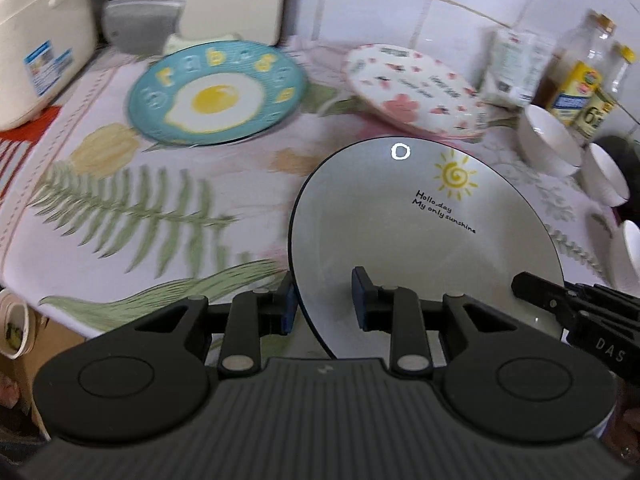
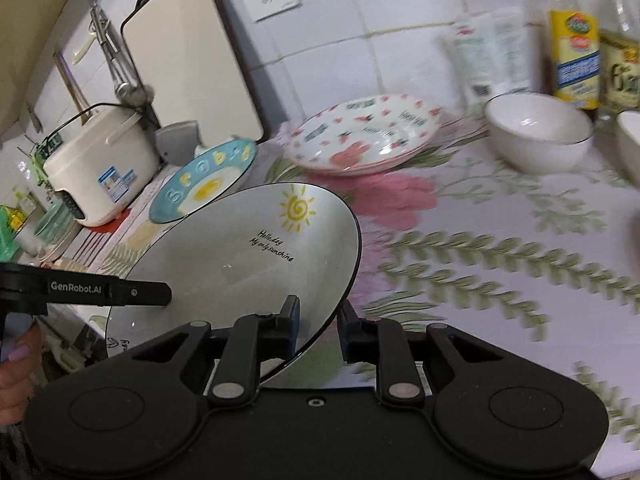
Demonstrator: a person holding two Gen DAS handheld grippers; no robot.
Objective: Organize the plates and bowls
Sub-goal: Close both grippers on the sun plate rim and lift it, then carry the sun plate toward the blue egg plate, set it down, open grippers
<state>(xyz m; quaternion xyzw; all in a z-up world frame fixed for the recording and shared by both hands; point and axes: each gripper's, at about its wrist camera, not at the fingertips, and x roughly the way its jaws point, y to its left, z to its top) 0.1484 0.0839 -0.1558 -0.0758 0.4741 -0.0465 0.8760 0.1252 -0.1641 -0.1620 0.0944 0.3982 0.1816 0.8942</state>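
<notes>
A white plate with a black rim, a yellow sun and the words "My only sunshine" hangs tilted above the flowered tablecloth. My left gripper is shut on its near left rim. My right gripper is shut on the rim of the same plate at its right side. Each gripper's finger shows in the other's view, on the plate's far edge. A blue fried-egg plate and a pink floral plate lie on the cloth behind. White bowls stand at the right.
Bottles and a packet line the tiled wall at the back right. A cream rice cooker and a leaning cutting board stand at the back left. A hand holds the left gripper. The table's front edge runs just below the plate.
</notes>
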